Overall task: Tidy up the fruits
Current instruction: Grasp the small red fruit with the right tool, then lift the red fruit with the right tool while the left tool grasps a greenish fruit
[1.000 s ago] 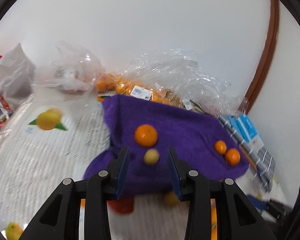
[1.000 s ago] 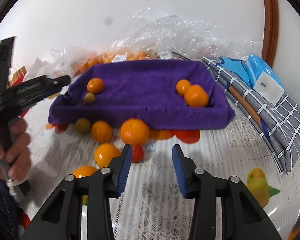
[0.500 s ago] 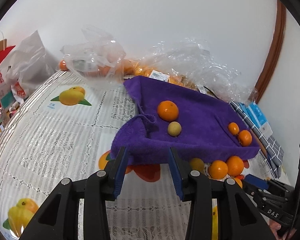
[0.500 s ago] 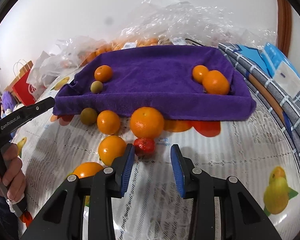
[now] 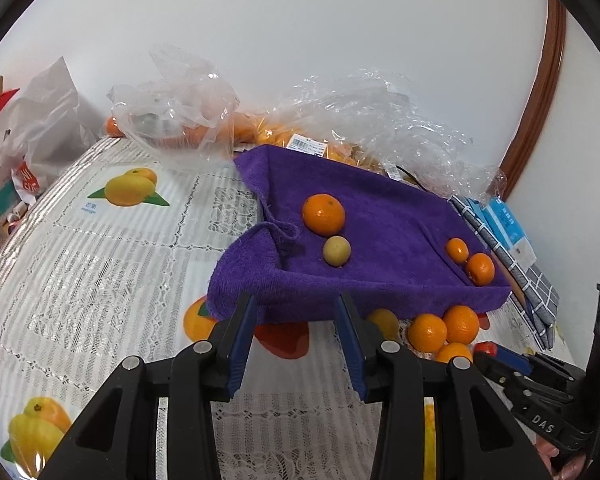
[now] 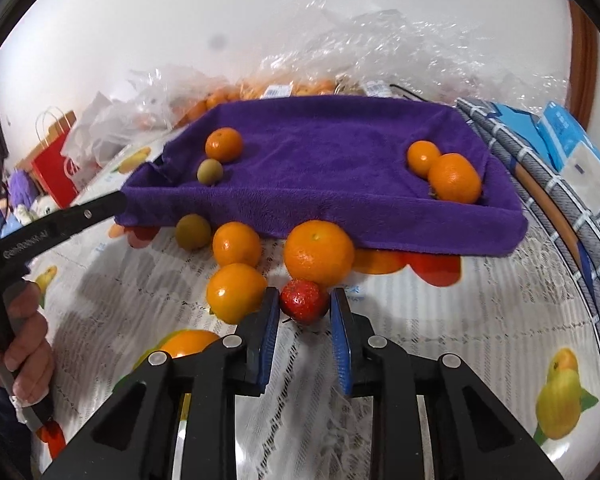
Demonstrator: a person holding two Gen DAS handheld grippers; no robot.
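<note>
A tray lined with a purple towel [image 6: 340,196] [image 5: 380,284] holds three oranges and a small yellow-green fruit [image 6: 209,171] [image 5: 336,251]. In front of it on the tablecloth lie several oranges [image 6: 318,256] [image 5: 427,332], a green fruit [image 6: 192,231] and a red strawberry [image 6: 303,300]. My right gripper [image 6: 304,306] is open, its fingertips on either side of the strawberry, not closed on it. My left gripper [image 5: 296,312] is open and empty, hovering before the tray's near left corner; it also shows in the right wrist view [image 6: 80,216].
Clear plastic bags of oranges [image 5: 340,128] lie behind the tray against the wall. Folded checked cloth and blue packets [image 6: 560,168] sit right of the tray. A red paper bag and white bag [image 5: 24,140] stand at the far left. The tablecloth has printed fruit pictures.
My left gripper has drawn back from the tray after leaving the yellow-green fruit in it. My right gripper has moved forward and down until its fingers flank the strawberry.
</note>
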